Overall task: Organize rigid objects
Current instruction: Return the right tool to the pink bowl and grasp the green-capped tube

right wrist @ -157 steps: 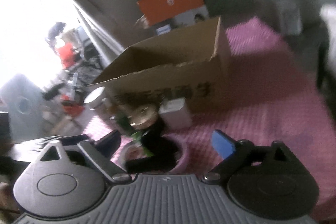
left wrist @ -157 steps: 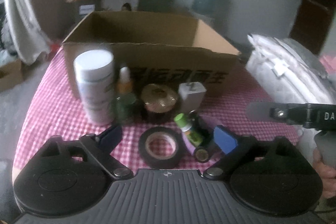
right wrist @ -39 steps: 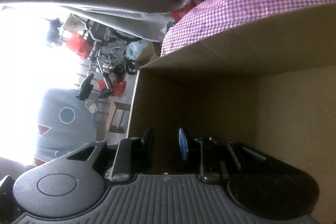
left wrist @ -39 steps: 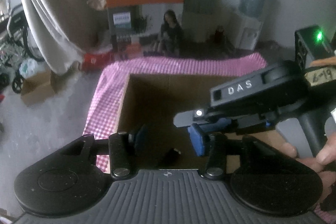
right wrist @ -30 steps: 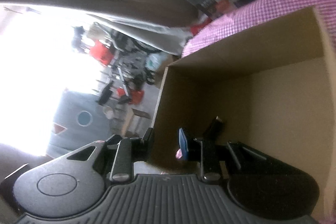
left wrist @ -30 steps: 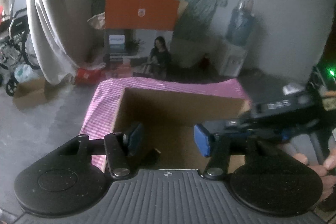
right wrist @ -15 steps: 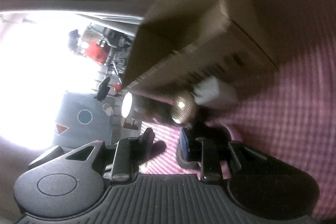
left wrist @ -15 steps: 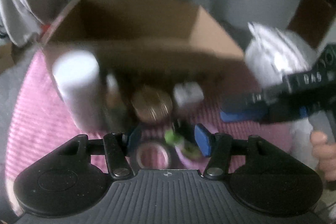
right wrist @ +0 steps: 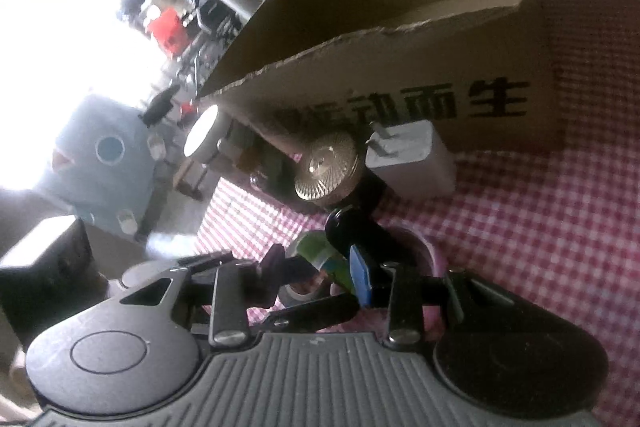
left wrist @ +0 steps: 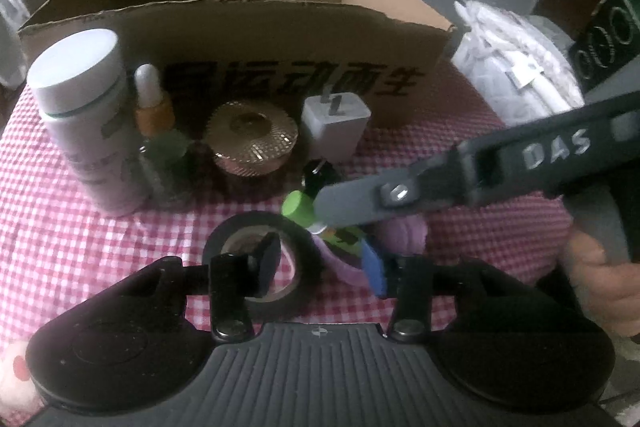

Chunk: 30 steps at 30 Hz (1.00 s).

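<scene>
Rigid items stand in front of the cardboard box: a white bottle, a dropper bottle, a gold-lidded jar and a white charger. Nearer lie a black tape roll, a green-capped tube and a purple piece. My left gripper is closing, one finger in the roll's hole and the blue pad outside its right wall, neither pressing it. My right gripper is opening over the green-capped tube, its grey finger crossing from the right.
The pink checked cloth covers the table. A white bundle lies to the right of the box. A hand holds the right gripper's handle. Beyond the table's left edge, the right wrist view shows a bright, cluttered floor.
Both grippers have come from above the open box down to the items in front of it. The left jaws have narrowed around the tape roll's wall and the right jaws have widened.
</scene>
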Available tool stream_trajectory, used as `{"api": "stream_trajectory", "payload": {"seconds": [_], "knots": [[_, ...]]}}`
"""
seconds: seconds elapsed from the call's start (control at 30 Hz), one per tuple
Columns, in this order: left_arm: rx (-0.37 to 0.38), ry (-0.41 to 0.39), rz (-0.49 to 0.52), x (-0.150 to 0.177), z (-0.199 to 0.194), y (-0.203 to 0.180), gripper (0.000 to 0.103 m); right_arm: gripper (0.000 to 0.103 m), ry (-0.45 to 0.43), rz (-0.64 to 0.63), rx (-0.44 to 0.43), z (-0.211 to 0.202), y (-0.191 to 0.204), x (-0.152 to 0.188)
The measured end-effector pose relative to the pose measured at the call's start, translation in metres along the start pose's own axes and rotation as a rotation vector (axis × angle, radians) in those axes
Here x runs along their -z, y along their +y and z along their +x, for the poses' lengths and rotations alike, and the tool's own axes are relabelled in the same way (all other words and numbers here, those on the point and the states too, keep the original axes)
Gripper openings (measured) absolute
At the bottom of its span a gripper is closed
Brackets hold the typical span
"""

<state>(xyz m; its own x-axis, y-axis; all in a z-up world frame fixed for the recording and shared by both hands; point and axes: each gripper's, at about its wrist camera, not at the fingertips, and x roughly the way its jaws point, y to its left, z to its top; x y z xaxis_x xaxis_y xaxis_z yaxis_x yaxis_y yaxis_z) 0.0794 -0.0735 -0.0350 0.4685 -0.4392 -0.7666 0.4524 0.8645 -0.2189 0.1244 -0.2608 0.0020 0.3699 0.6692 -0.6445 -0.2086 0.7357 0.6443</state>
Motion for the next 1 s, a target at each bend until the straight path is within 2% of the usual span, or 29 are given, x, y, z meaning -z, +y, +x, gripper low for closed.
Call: {"api": "stream_trajectory", "payload": {"seconds": [0.3, 0.33, 0.53, 0.77, 1.0], "knots": [[0.057, -0.059, 0.044, -0.002, -0.007, -0.006, 0.034, 0.038, 0.024, -0.038, -0.034, -0.004, 0.002, -0.001], [0.056, -0.060, 0.049, -0.003, -0.006, -0.007, 0.031, 0.038, 0.024, -0.044, -0.033, -0.004, 0.002, -0.001], [0.026, -0.067, 0.082, -0.003, -0.004, -0.013, 0.025, 0.033, 0.011, -0.042, -0.038, -0.002, -0.001, -0.001], [0.011, -0.105, 0.101, -0.002, -0.012, -0.018, 0.018, 0.026, -0.042, -0.060, -0.045, -0.016, 0.000, 0.003], [-0.003, -0.156, 0.127, -0.003, -0.029, -0.025, 0.016, 0.022, -0.099, -0.092, -0.040, -0.033, 0.013, 0.007]]}}
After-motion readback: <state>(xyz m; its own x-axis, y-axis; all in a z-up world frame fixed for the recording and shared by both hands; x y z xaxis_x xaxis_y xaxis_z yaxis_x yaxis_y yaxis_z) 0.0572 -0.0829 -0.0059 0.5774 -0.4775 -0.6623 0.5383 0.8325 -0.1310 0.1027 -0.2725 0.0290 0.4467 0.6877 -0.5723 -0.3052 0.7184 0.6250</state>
